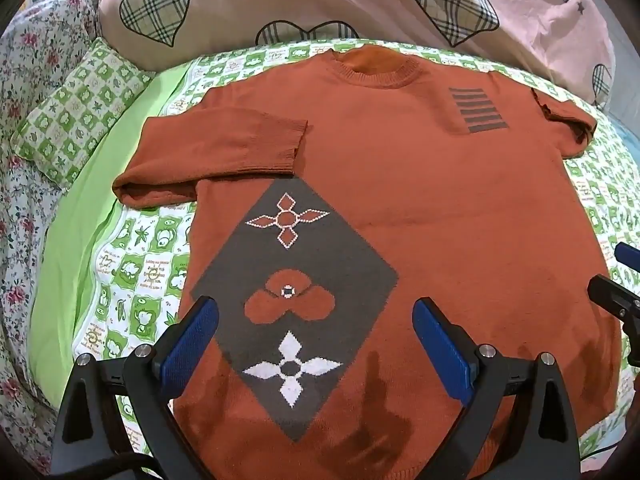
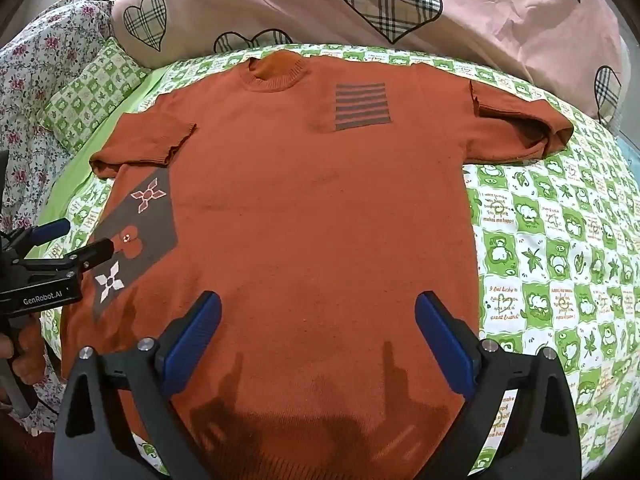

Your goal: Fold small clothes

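A rust-orange knit short-sleeved sweater [image 1: 440, 208] lies flat, face up, on the bed, neck away from me. It has a grey diamond patch with flowers [image 1: 296, 292] at lower left and grey stripes [image 1: 478, 110] on the chest. Both sleeves are folded in onto the body. My left gripper [image 1: 316, 336] is open and empty, hovering over the hem by the diamond. My right gripper [image 2: 318, 328] is open and empty over the lower right of the sweater [image 2: 320, 208]. The left gripper also shows at the left edge of the right wrist view [image 2: 86, 240], and the right gripper at the right edge of the left wrist view [image 1: 618, 276].
The bed has a green-and-white checked sheet [image 2: 560, 248]. A pink duvet with plaid hearts [image 2: 400, 4] is piled behind the sweater. A green checked pillow [image 1: 76, 120] and a floral quilt [image 1: 24, 208] lie to the left.
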Action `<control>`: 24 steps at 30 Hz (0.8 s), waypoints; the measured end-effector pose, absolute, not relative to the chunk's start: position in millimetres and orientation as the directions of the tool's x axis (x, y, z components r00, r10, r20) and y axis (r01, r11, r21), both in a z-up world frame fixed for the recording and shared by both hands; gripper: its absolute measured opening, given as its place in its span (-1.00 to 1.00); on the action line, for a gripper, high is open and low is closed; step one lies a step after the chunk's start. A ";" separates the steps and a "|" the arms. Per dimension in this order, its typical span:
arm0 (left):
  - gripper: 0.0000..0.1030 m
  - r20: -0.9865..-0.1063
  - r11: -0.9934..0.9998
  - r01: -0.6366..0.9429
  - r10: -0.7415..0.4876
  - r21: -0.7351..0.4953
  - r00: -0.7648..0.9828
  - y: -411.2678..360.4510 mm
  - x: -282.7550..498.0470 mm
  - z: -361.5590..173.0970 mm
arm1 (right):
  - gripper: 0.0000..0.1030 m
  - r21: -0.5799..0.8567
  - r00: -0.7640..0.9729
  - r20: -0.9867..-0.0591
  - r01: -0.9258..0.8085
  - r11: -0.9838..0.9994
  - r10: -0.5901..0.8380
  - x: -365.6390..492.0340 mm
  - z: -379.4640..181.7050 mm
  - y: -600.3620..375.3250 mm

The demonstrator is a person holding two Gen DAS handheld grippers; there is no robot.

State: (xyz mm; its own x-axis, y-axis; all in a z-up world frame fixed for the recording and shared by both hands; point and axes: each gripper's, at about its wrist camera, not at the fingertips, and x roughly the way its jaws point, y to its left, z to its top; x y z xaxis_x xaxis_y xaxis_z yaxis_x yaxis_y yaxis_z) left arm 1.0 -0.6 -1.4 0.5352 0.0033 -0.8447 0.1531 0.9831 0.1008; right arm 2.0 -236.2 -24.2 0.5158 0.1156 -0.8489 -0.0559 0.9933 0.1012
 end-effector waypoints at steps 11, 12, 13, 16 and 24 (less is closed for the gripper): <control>0.90 -0.844 0.983 0.158 -0.004 0.095 0.537 3.0 2.7 -3.1 | 0.89 0.095 0.534 -0.838 -0.059 0.994 0.112 2.1 -24.5 -229.8; 0.90 -0.843 0.983 0.158 -0.005 0.095 0.538 3.2 2.9 -3.2 | 0.89 0.095 0.535 -0.837 -0.060 0.994 0.112 2.9 -24.1 -229.2; 0.90 -0.843 0.983 0.158 -0.006 0.094 0.538 3.3 3.2 -3.4 | 0.89 0.094 0.538 -0.835 -0.061 0.994 0.112 3.3 -23.8 -228.4; 0.90 -0.840 0.983 0.156 -0.005 0.095 0.543 2.7 2.3 -4.0 | 0.89 0.093 0.542 -0.833 -0.060 0.994 0.111 3.4 -23.0 -227.5; 0.90 -0.841 0.983 0.156 -0.006 0.094 0.540 2.2 3.0 -3.8 | 0.89 0.098 0.552 -0.825 -0.067 0.993 0.119 2.7 -21.0 -229.1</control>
State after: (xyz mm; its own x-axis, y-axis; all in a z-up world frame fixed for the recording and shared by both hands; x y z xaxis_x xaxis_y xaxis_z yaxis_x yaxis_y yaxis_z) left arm 3.0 2.2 -3.8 0.5405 -0.0057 -0.8414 0.1565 0.9832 0.0938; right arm 2.7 -229.1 -21.0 0.5519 0.1187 -0.8254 -0.0666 0.9929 0.0982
